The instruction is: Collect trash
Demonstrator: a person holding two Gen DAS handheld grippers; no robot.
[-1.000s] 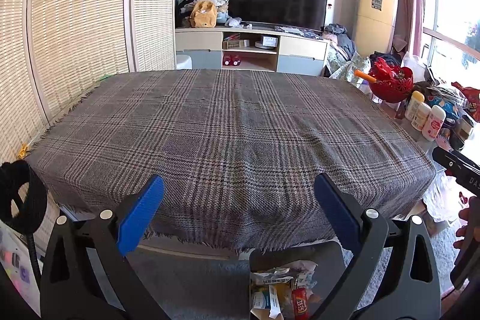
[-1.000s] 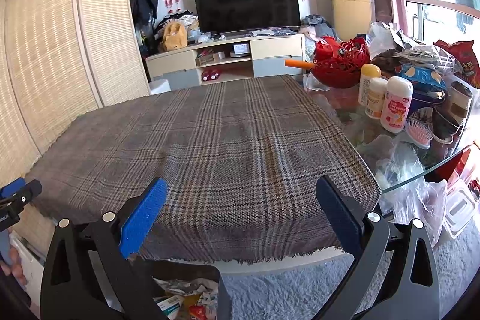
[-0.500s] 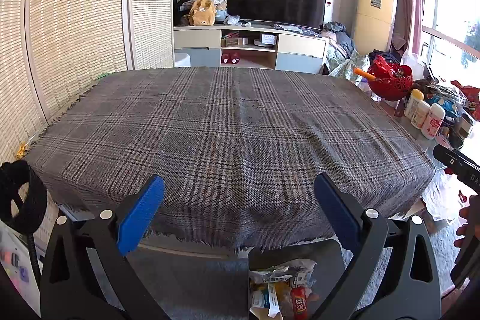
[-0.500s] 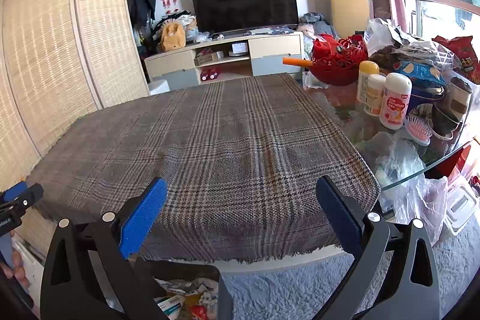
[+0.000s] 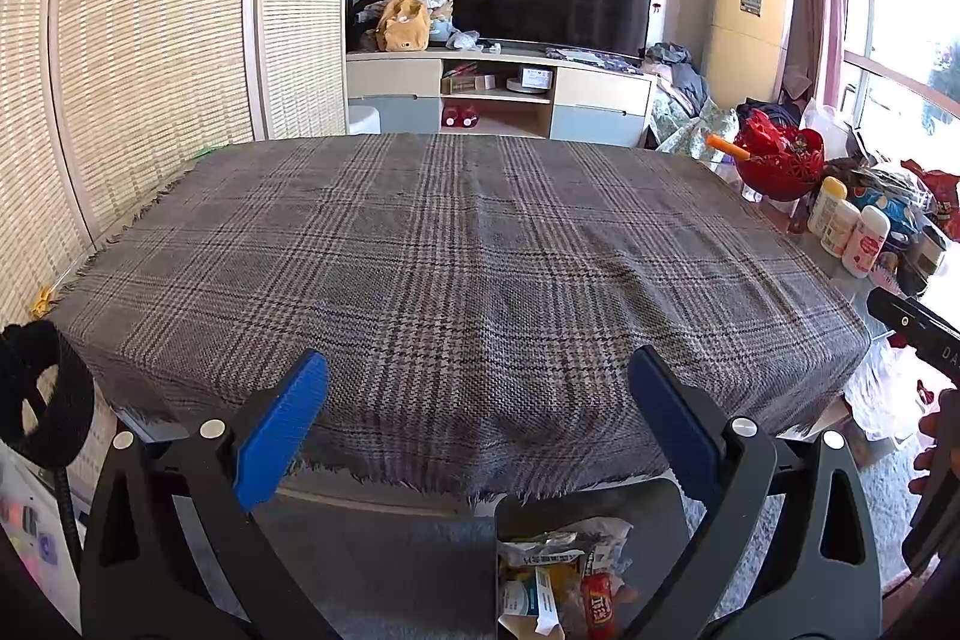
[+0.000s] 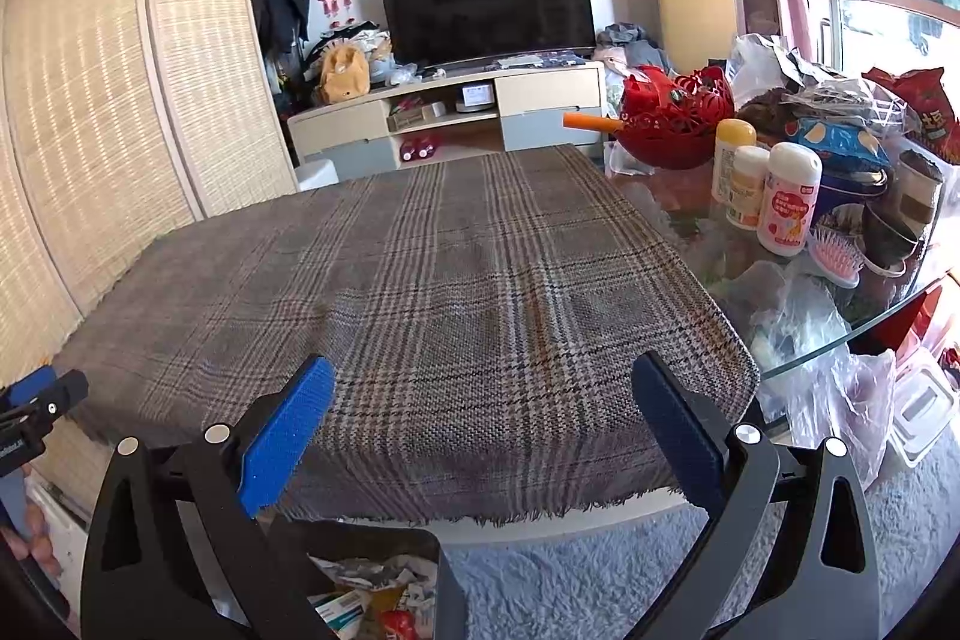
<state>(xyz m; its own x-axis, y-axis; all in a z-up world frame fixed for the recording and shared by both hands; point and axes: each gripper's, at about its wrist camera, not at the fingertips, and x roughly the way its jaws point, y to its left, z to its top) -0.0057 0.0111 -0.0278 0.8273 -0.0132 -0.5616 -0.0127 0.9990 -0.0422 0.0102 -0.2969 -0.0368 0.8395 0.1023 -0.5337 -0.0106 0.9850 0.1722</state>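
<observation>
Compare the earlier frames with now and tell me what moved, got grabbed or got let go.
Almost nothing changed. Both cameras drifted slightly, so the view shifts a little; nothing was grabbed or released. The left gripper and right gripper stay open and empty above the plaid cloth, which remains bare, and the trash bin below the table edge still holds the same wrappers.

Trash bin [image 5: 591, 550] below table's [image 5: 468, 280] near edge, wrappers [image 5: 558, 580] inside.

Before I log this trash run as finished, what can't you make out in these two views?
- Trash bin, left view: bottom cut off by the frame, its right wall behind the left gripper finger.
- Bin, right view: partly behind the right gripper finger.
- Wrapper print: too small.
</observation>
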